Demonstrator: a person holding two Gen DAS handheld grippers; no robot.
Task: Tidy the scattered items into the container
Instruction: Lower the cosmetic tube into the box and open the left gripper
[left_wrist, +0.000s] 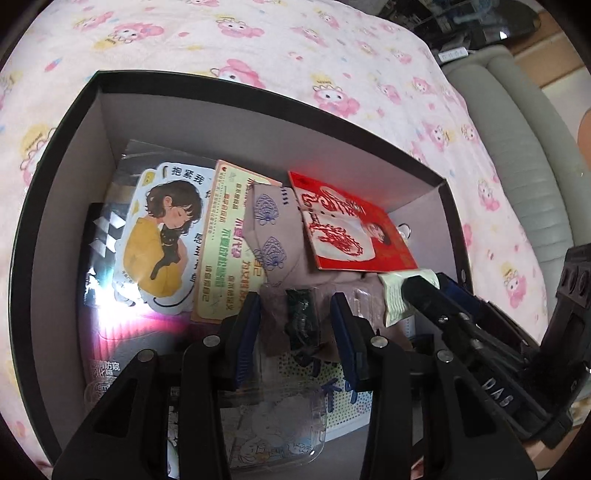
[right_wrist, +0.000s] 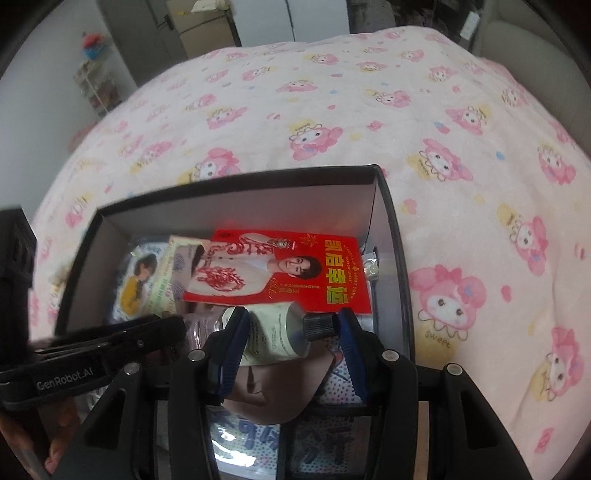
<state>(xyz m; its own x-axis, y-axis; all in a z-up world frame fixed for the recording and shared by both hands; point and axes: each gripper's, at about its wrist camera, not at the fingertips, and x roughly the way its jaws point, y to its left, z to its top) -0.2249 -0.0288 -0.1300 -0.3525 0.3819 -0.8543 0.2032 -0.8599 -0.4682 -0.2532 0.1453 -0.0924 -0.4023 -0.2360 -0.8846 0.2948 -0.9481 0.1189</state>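
Note:
A black box (left_wrist: 221, 83) with white inner walls sits on the bed. It holds several flat cards, among them a red card (left_wrist: 354, 229) and a sticker of a girl with a cat (left_wrist: 162, 236), plus a mauve butterfly-print pouch (left_wrist: 269, 229). My left gripper (left_wrist: 295, 306) hangs over the box's near side, shut on a small clear packet (left_wrist: 301, 317) with a dark green piece inside. To its right, my right gripper (right_wrist: 290, 325) is shut on a cream tube (right_wrist: 273, 332) with a black cap, held crosswise just above the red card (right_wrist: 280, 273) and box (right_wrist: 236, 177).
A pink bedspread (right_wrist: 369, 110) with cartoon prints surrounds the box on all sides. A grey padded edge (left_wrist: 517, 147) runs along the bed's right side. Far beyond the bed stand a shelf (right_wrist: 96, 85) and a door (right_wrist: 147, 33).

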